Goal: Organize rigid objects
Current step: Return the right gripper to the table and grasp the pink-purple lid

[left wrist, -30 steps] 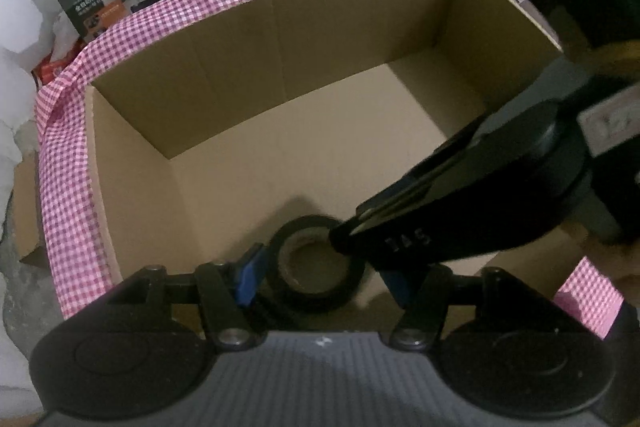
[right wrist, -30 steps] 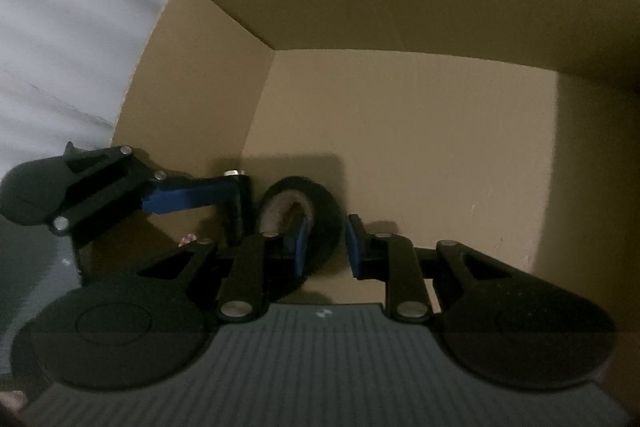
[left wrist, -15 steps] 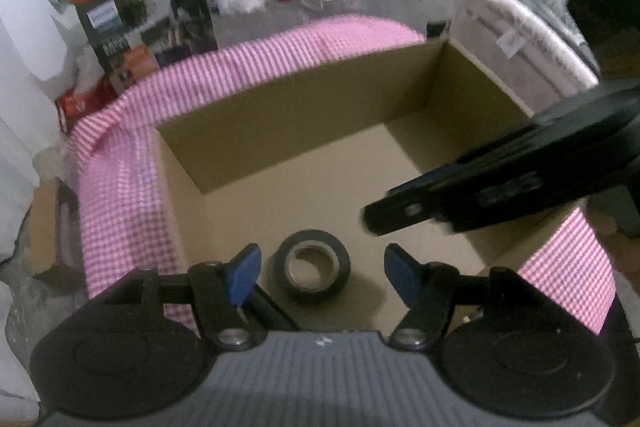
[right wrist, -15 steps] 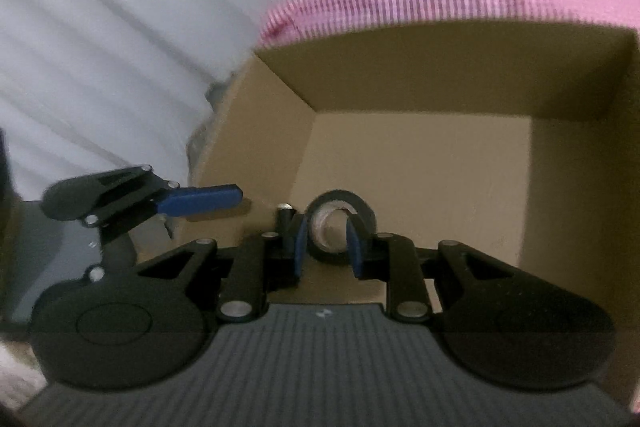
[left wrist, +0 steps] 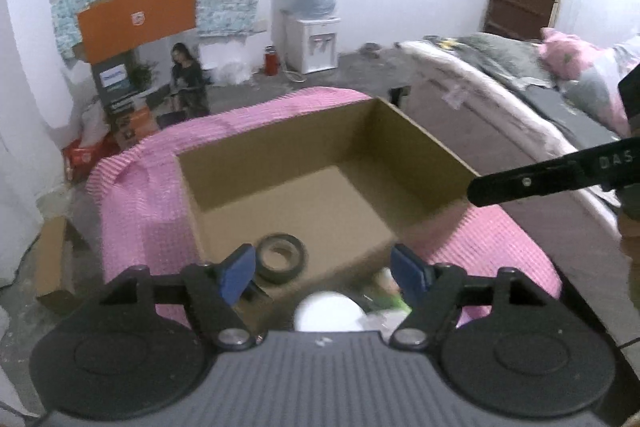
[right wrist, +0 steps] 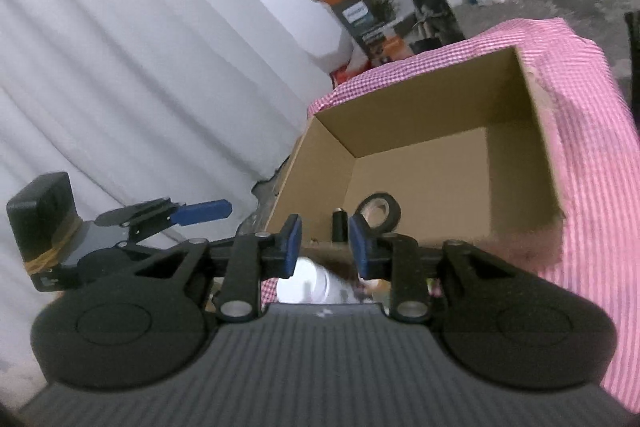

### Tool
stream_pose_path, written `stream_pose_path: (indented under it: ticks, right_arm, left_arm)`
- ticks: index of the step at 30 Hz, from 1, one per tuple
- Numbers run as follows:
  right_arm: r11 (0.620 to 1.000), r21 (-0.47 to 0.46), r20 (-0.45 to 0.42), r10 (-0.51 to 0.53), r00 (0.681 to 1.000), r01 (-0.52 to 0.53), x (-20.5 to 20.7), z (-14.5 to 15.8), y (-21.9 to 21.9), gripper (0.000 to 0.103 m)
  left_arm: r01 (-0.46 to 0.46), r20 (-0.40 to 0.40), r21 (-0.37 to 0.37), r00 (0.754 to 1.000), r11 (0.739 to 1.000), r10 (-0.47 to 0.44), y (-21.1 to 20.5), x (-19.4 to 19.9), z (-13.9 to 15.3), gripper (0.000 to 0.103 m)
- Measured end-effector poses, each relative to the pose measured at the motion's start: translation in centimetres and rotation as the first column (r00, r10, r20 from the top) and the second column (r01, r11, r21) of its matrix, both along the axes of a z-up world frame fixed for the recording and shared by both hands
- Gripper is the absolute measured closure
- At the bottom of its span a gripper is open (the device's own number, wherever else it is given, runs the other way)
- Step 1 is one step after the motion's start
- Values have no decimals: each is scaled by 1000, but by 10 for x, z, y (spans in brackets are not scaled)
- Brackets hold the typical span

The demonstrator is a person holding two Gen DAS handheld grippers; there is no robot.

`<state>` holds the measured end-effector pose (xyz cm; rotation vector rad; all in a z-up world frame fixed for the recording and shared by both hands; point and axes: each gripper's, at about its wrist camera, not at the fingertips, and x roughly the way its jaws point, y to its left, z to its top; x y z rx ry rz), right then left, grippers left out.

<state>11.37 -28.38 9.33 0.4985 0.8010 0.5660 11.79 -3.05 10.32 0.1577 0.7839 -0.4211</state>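
Black tape roll (left wrist: 281,258) lying flat on the floor of the cardboard box (left wrist: 420,143), in the near corner, just ahead of the left finger of the left gripper (left wrist: 325,271); seen again from the right wrist (right wrist: 379,210) just beyond the right finger of the right gripper (right wrist: 325,246). Small dark cylinder (right wrist: 339,225) standing upright beside the roll, framed between the right gripper's fingers, inside the box near its front wall. Nothing else visible on the box floor.

Left gripper: blue pads (left wrist: 236,271) spread wide, gripping nothing, held above and short of the box's near edge. Right gripper: blue pads (right wrist: 291,246) parted by a moderate gap, gripping nothing, likewise short of the box rim (right wrist: 520,115).

Below and between both sets of fingers, a blurred white rounded object (left wrist: 329,311), outside the box; kind not clear. Box resting on a pink checked cloth (left wrist: 136,199). Beyond the fingers: water dispenser (left wrist: 314,39), printed carton with an orange flap (left wrist: 138,23), bed (left wrist: 520,99) off to the right, white curtain (right wrist: 120,47) to the left.
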Motion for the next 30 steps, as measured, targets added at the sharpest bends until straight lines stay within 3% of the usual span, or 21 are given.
stream_pose_path:
  ticks: [6, 12, 21, 30]
  right_arm:
    - [996, 3, -41, -90, 995, 91, -57, -44, -18, 71]
    - [982, -79, -92, -179, 980, 172, -82, -95, -23, 62]
    - [968, -162, -120, -212, 970, 192, -64, -137, -24, 62]
    - [969, -192, -159, -184, 970, 153, -41, -164, -16, 64]
  left_arm:
    - [74, -39, -36, 996, 997, -76, -21, -45, -34, 27]
    - [148, -94, -18, 984, 989, -149, -56, -62, -88, 27]
    - [178, -73, 108, 983, 978, -171, -110, -57, -136, 27]
    - [201, -111, 107, 976, 974, -189, -127, -40, -161, 27]
